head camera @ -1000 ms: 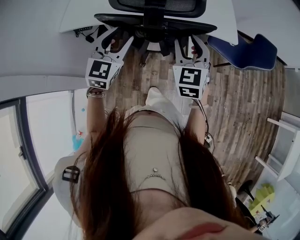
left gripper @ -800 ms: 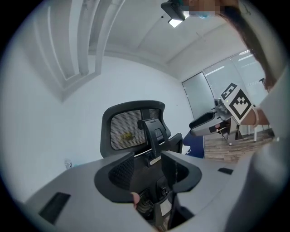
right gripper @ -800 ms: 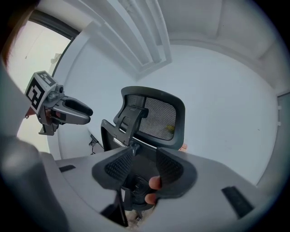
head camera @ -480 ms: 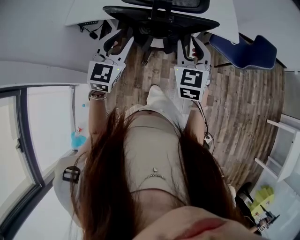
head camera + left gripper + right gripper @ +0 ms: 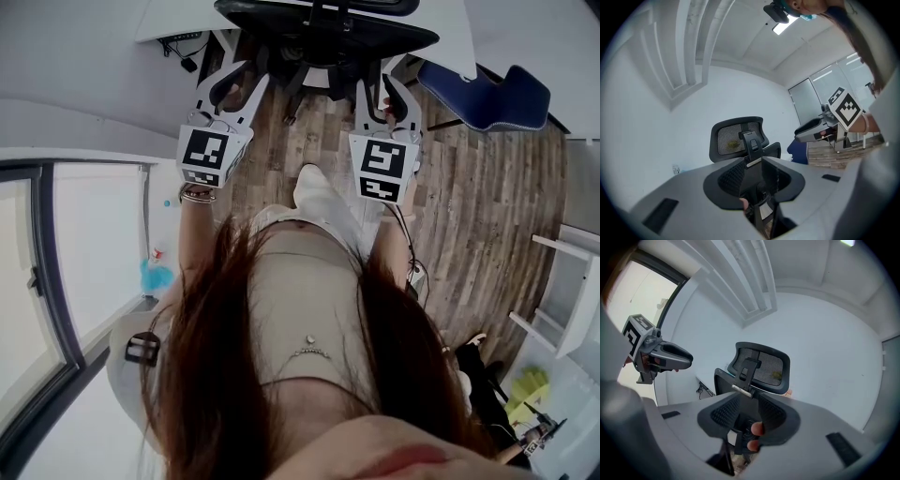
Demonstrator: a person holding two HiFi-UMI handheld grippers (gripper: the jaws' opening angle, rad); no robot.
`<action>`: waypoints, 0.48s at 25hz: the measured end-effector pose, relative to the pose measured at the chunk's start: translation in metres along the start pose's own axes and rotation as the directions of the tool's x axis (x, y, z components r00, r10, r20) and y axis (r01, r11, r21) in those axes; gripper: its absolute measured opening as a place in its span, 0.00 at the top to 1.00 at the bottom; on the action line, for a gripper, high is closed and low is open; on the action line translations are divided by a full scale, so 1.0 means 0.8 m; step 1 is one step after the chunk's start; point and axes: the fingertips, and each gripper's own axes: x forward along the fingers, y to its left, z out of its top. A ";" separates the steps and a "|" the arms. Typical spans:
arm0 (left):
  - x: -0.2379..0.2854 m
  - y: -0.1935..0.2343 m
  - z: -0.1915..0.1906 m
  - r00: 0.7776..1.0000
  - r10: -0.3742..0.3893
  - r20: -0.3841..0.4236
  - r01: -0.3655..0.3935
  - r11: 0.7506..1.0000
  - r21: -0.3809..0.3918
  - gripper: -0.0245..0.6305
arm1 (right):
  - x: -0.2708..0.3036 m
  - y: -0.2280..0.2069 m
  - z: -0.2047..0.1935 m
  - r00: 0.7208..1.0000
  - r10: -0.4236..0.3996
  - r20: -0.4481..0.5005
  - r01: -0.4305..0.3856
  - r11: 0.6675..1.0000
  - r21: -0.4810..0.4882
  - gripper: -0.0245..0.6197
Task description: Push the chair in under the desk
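The black mesh office chair (image 5: 328, 28) stands at the top of the head view, its seat partly beneath the white desk (image 5: 178, 14). My left gripper (image 5: 239, 70) holds the left part of the backrest's top edge and my right gripper (image 5: 384, 80) the right part. Both pairs of jaws have just been closing, and the backrest now sits pressed between them. In the left gripper view the backrest's mesh (image 5: 736, 176) fills the gap of the left gripper (image 5: 757, 180), with the headrest (image 5: 736, 138) behind. The right gripper (image 5: 747, 420) shows the same around the backrest (image 5: 722, 413).
A blue chair (image 5: 487, 94) stands to the right of the black one by the desk's corner. Cables and a plug strip (image 5: 183, 52) hang under the desk at the left. A white shelf (image 5: 572, 300) is at the right, a glass wall (image 5: 56, 281) at the left. The floor (image 5: 487, 206) is wooden.
The chair and both grippers have moved together toward the desk, up in the head view. More of the seat now lies under the desktop. The person has stepped after it.
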 end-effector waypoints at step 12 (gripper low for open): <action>-0.054 -0.029 0.008 1.000 -0.008 0.029 0.008 1.000 0.000 0.84 | -0.055 0.022 0.008 0.999 -0.041 0.020 0.041 0.999 -0.019 0.82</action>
